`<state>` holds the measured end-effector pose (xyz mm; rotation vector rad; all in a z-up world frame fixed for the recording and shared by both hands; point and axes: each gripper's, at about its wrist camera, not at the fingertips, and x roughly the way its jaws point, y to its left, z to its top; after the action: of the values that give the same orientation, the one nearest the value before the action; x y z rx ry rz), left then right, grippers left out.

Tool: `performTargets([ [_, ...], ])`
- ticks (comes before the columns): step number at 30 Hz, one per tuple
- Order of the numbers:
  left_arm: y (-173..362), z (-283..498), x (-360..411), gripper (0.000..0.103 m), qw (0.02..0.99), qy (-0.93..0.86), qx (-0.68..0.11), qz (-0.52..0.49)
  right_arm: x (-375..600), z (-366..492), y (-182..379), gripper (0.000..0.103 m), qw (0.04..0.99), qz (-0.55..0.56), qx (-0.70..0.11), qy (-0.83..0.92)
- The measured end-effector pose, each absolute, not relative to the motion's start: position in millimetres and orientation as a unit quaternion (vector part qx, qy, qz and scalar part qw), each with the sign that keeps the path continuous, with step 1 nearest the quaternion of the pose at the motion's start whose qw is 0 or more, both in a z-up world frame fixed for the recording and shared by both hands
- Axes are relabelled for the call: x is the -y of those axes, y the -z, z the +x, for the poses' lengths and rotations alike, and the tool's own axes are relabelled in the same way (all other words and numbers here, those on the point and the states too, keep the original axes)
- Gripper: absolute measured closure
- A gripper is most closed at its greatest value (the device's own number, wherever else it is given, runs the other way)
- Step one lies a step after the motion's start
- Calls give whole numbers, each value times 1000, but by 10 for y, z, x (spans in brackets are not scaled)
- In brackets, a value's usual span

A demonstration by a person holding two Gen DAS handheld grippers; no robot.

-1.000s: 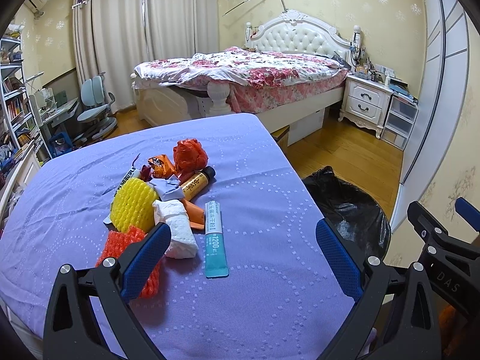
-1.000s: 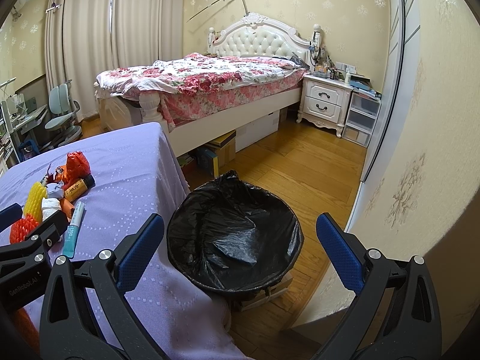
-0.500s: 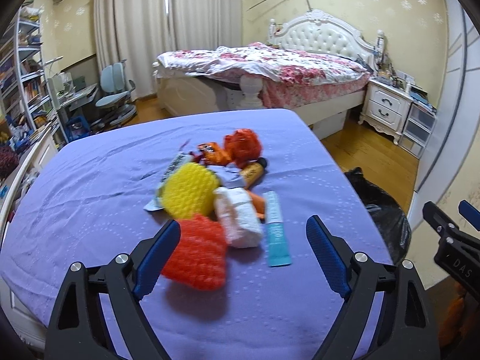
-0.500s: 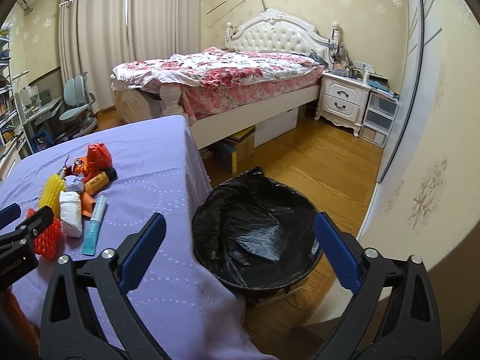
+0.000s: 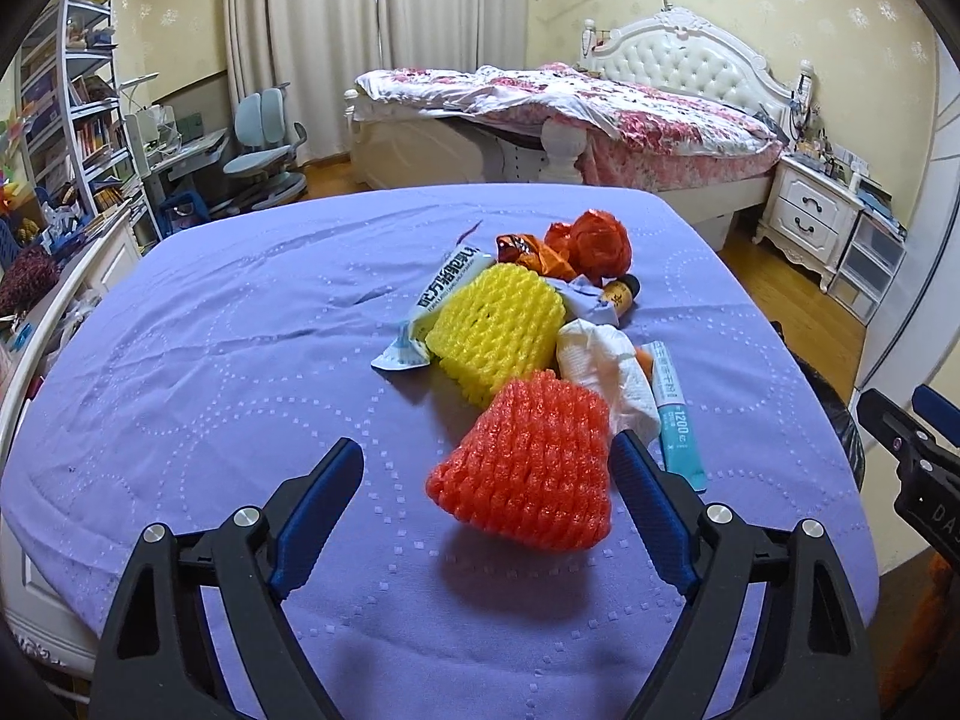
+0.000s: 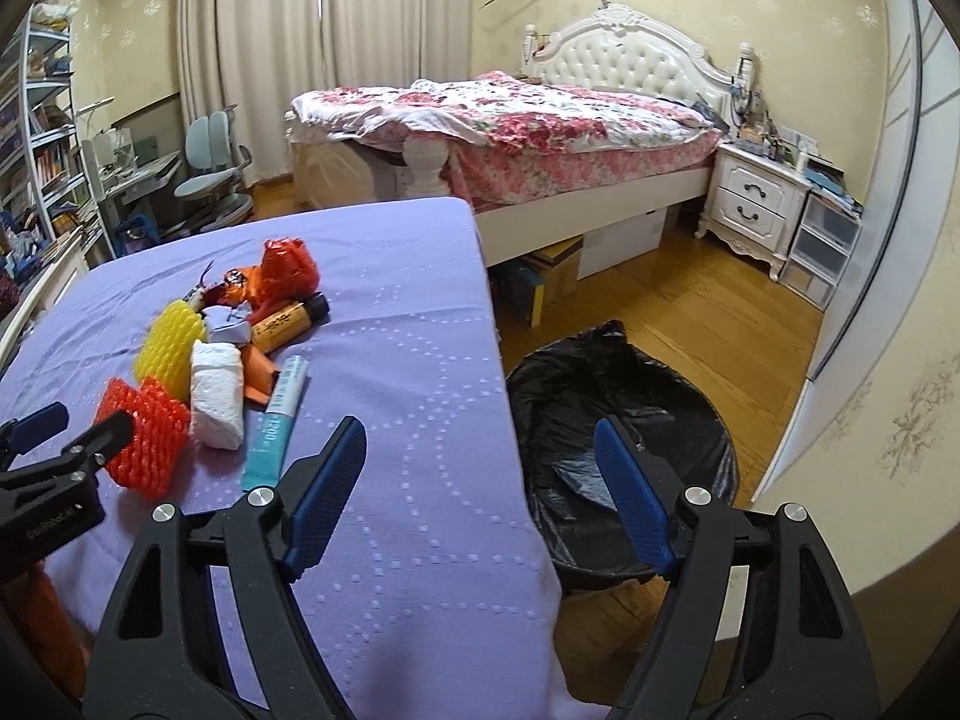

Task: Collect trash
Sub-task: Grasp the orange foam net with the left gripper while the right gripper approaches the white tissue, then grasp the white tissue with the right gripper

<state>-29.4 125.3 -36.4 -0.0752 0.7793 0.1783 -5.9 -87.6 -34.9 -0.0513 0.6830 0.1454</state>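
A trash pile lies on the purple-clothed table [image 5: 240, 360]: an orange foam net [image 5: 528, 468], a yellow foam net [image 5: 498, 330], a white tissue wad [image 5: 612, 372], a teal tube [image 5: 675, 414], a small brown bottle [image 5: 621, 294], a red crumpled bag [image 5: 594, 237] and wrappers. My left gripper [image 5: 487, 447] is open around the orange net, whose right edge is beside the right finger; the left finger stands well clear. My right gripper [image 6: 480, 426] hangs over the table's right edge with its jaws closing on nothing. A bin with a black liner [image 6: 624, 438] stands on the floor beside the table.
A bed [image 6: 510, 114] fills the back of the room, with a white nightstand [image 6: 756, 204] to its right. Shelves [image 5: 66, 120], a desk and a blue-grey chair [image 5: 264, 144] line the left wall. Wooden floor [image 6: 690, 312] lies between table, bin and bed.
Both grippers have swung left toward the pile and their jaws have narrowed. The left one has come up to the orange net, which now lies between its fingers.
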Motion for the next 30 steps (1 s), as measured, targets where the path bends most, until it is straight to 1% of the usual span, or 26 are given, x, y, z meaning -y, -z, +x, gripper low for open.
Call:
performTargets([
  [4, 442, -239, -1275, 19, 917, -78, -390, -39, 800, -42, 354, 27, 937, -30, -340, -80],
  [5, 456, -238, -1289, 26, 916, -75, -392, -40, 780, -18, 358, 27, 936, -31, -341, -82],
  [6, 475, -228, -1293, 37, 915, -67, -395, -41, 757, -14, 364, 27, 935, -32, -342, -84],
  [9, 501, -243, -1313, 47, 914, -44, -400, -51, 682, 12, 396, 26, 933, -38, -346, -92],
  [12, 479, -287, -1322, 55, 916, -32, -397, -51, 600, 32, 420, 26, 931, -42, -349, -102],
  [15, 421, -342, -1327, 58, 917, -25, -393, -59, 517, 42, 426, 27, 928, -47, -353, -113],
  [21, 276, -472, -1496, 59, 924, -42, -375, -64, 270, 19, 401, 27, 923, -58, -352, -144],
  [23, 256, -505, -1592, 59, 924, -51, -373, -68, 162, 21, 398, 29, 921, -64, -352, -156],
  [27, 286, -537, -1791, 59, 920, -66, -377, -77, -83, 50, 417, 37, 912, -76, -357, -187],
  [30, 334, -552, -1906, 59, 917, -71, -383, -85, -242, 79, 437, 42, 906, -82, -362, -201],
])
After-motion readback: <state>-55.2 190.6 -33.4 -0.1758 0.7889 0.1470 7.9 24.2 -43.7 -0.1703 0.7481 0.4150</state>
